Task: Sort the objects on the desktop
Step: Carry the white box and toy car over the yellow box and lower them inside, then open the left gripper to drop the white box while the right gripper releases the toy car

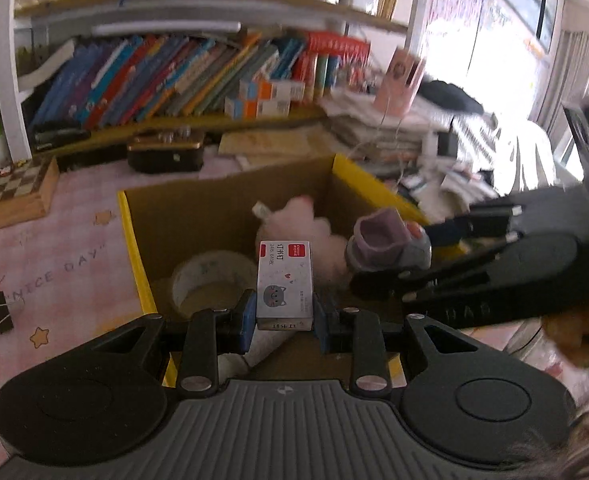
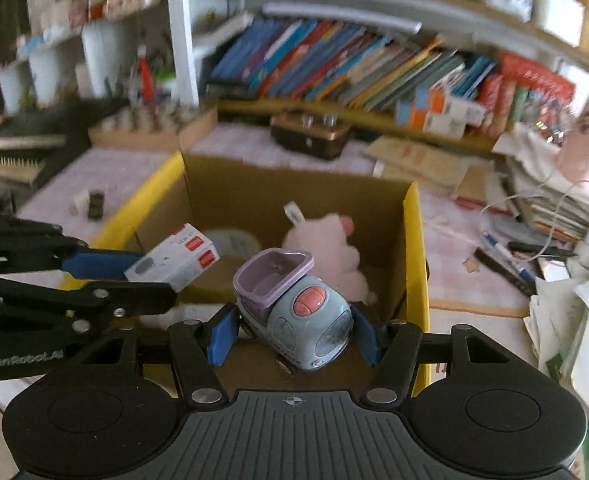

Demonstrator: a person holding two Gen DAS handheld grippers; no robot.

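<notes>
My left gripper (image 1: 284,316) is shut on a small grey staple box with a cat drawing (image 1: 284,284) and holds it over an open cardboard box with yellow rims (image 1: 132,236). My right gripper (image 2: 294,334) is shut on a grey-blue toy truck with a purple bucket (image 2: 294,308), also over the box (image 2: 412,248). The truck (image 1: 386,242) and right gripper (image 1: 454,256) show in the left wrist view; the staple box (image 2: 174,260) and left gripper (image 2: 106,276) show in the right wrist view. Inside the box lie a pink plush toy (image 2: 330,248) and a tape roll (image 1: 210,280).
A pink mat (image 1: 54,264) covers the desk, with a black binder clip (image 1: 0,312) on it. A chessboard (image 1: 10,196) and a dark case (image 1: 166,154) stand behind the box. Paper stacks (image 2: 566,196) and pens (image 2: 506,258) lie right. Bookshelves (image 2: 334,64) rise behind.
</notes>
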